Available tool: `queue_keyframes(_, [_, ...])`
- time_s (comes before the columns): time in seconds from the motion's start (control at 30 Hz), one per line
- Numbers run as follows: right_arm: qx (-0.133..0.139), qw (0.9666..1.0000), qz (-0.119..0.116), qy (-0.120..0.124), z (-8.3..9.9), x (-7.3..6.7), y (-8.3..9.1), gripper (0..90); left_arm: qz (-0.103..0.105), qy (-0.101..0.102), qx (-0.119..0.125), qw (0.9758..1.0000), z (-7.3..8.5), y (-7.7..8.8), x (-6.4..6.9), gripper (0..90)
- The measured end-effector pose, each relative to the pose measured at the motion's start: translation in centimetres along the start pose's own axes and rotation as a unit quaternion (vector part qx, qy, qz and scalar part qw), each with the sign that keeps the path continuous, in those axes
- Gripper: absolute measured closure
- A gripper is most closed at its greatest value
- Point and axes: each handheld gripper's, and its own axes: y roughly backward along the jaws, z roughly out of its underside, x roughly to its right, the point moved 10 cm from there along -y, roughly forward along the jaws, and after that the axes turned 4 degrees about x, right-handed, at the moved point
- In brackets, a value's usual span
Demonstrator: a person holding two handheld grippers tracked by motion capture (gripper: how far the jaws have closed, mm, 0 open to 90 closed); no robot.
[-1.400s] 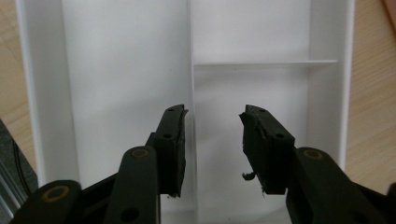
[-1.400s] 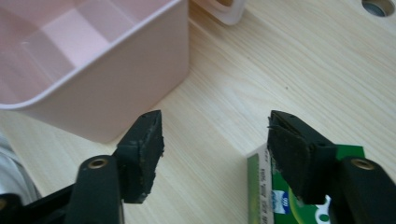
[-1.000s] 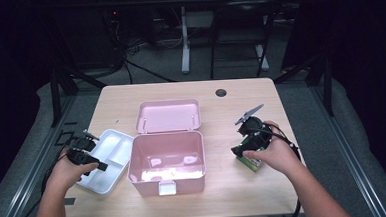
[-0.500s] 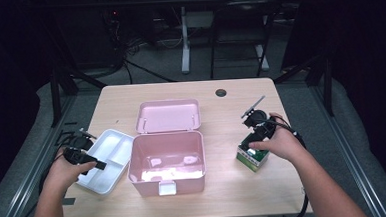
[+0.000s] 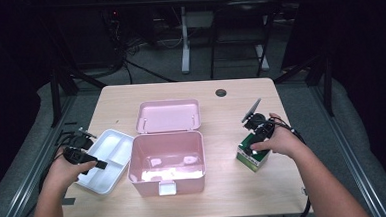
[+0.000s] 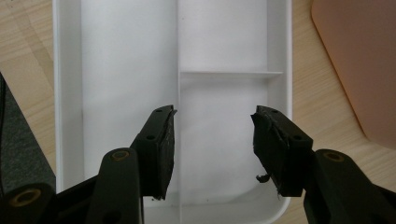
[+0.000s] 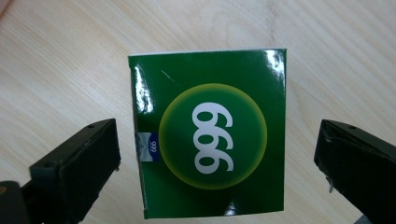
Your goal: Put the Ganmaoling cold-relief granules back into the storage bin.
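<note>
Dark surroundings frame the table (image 5: 216,112); the right gripper (image 7: 217,158) gapes around the green box (image 7: 210,135), ungrasped, while the left gripper (image 6: 212,140) hangs spread above the white tray (image 6: 70,93); packing remains.

From the high view my right hand (image 5: 274,142) covers most of the green box (image 5: 251,158), so I can't read its print there, and the right gripper (image 5: 257,135) is too small for me to judge its jaws. In the right gripper view the box's (image 7: 210,135) lower edge runs off the frame. In the left gripper view the white tray (image 6: 126,70) is cut off at the top, and my own jaws hide its near wall. The items inside the pink case (image 5: 166,160) are too blurred to identify.
</note>
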Motion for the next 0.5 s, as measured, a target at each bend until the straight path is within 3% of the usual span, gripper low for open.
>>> queue_keyframes(0.5, [-0.029,0.9994,-0.019,-0.005,0.6,0.1,-1.1,10.5,-0.001,-0.002,0.001,1.0000,0.0,0.0,0.1,48.6])
